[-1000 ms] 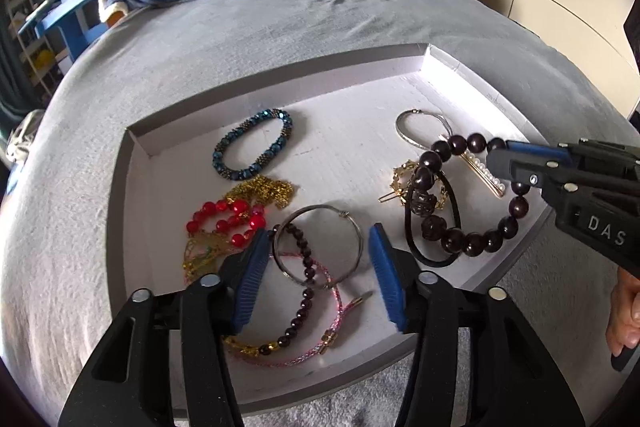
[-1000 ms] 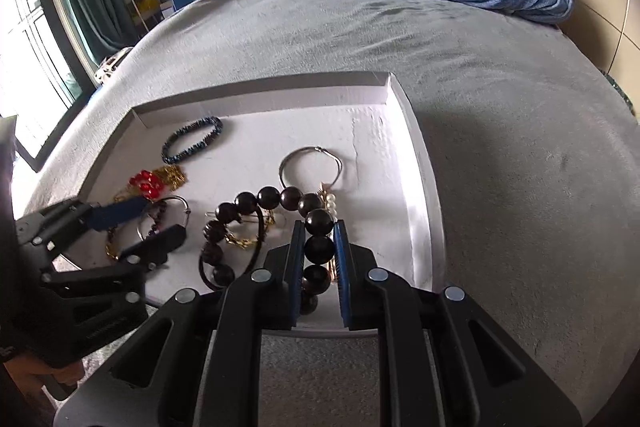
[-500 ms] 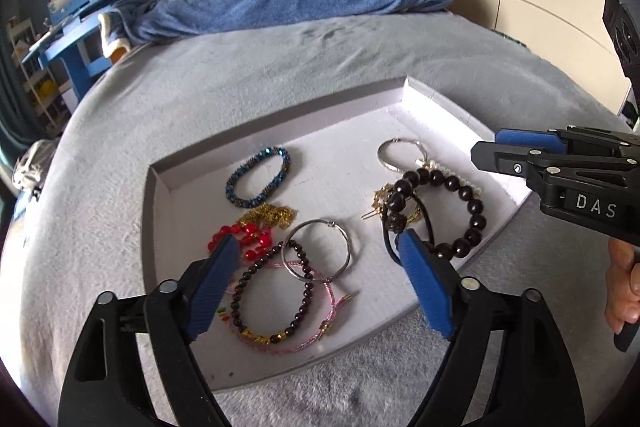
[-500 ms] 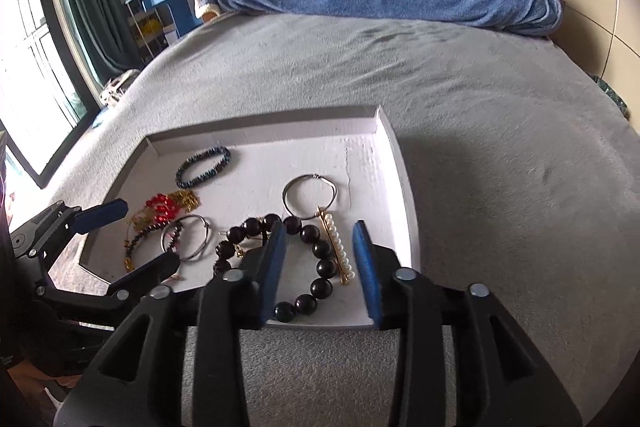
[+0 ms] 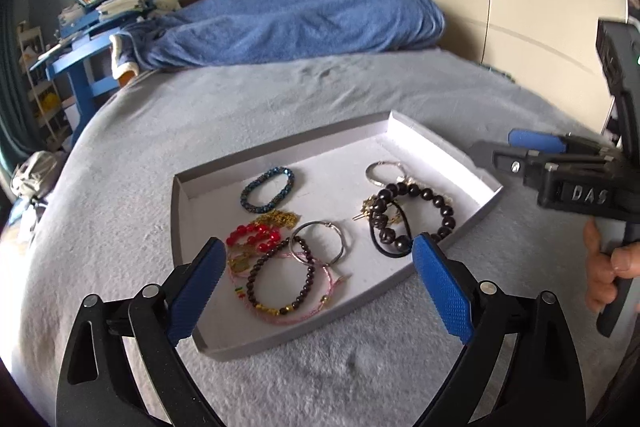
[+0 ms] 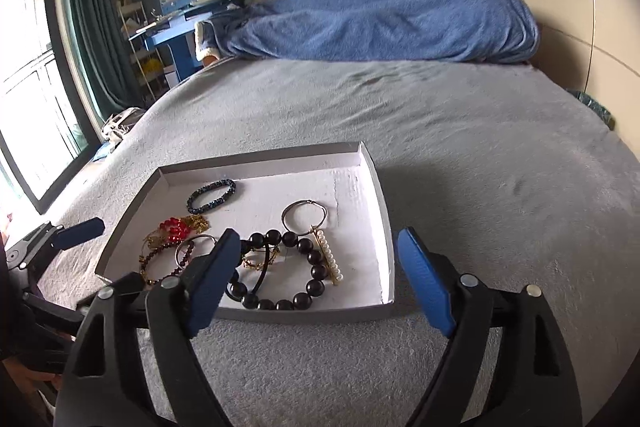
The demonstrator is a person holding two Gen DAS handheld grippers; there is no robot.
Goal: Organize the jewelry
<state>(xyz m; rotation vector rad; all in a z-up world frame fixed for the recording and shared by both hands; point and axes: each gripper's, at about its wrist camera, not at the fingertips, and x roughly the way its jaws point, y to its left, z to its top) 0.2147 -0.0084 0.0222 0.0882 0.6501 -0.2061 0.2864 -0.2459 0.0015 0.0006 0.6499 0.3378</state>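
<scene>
grey bed (image 5: 224,115) — both tools wide, empty

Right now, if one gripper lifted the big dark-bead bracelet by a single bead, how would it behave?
The dark-bead bracelet would probably sag, being separate strung beads. It overlaps a black band, so might drag that. Its round beads look smooth, perhaps slippery.

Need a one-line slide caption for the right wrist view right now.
Right gripper, jaws open and empty, hangs before a white tray of bracelets and rings on a grey bed.
</scene>
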